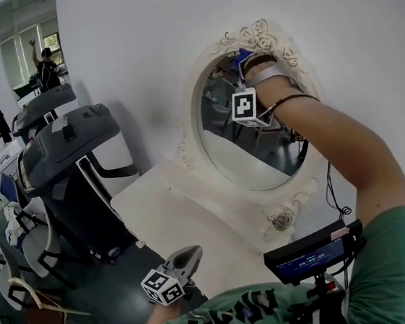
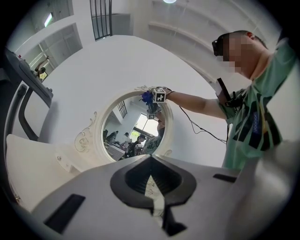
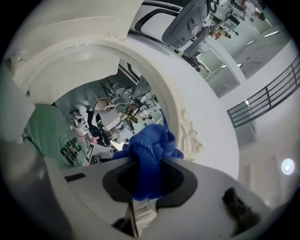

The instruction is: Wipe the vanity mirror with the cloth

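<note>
Right gripper [image 3: 149,161] jaws were clamped on the blue cloth [image 3: 152,147], which sat bunched against the top of the vanity mirror [image 1: 234,154] glass, just beside its ornate frame [image 1: 265,38]. Left gripper [image 2: 151,158] jaws were together and empty, held low by the near edge of the white surface [image 1: 168,212].

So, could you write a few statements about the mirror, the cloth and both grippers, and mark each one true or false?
1. The right gripper is shut on the blue fluffy cloth. True.
2. The cloth is at the bottom edge of the oval mirror in its white ornate frame. False: it is near the top of the glass.
3. The left gripper holds a second cloth. False: its jaws are together with nothing between them.
4. The left gripper is low and apart from the mirror, near the person's green shirt. True.
</note>
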Tool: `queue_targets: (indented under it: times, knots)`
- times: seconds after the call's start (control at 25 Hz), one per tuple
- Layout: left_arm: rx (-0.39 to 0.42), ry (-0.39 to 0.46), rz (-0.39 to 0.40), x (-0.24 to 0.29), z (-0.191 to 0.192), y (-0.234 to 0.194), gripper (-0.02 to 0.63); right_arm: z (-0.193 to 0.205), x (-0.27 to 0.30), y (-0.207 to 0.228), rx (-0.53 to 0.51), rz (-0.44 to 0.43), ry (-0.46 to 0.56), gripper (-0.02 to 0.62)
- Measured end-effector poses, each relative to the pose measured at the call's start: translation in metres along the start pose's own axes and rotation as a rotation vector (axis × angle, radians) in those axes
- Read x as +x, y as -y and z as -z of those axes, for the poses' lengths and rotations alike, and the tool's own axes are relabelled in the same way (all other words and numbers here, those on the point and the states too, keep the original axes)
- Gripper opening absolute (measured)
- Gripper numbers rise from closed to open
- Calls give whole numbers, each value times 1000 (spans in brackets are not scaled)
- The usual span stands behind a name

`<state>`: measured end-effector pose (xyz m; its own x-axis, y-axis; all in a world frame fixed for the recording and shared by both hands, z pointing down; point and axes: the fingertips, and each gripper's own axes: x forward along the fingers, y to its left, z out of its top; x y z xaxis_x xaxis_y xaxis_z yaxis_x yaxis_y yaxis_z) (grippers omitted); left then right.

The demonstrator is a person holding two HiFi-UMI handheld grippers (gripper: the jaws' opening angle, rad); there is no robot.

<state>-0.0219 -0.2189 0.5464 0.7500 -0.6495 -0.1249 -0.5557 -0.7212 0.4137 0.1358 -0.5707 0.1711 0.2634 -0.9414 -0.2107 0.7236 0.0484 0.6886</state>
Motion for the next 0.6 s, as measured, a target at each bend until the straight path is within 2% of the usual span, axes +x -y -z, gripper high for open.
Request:
queue_targets:
  times: [0.2, 0.4, 0.6]
  knots:
    - [6, -5, 45, 12, -1, 13, 6, 36, -29, -40, -83, -97, -52, 71]
    - [17, -12, 62, 16, -2, 23, 6, 53, -57, -87, -150, -190, -58, 71]
    - [17, -6, 51, 10, -3, 28, 6, 50, -66, -91, -114, -193, -9, 72]
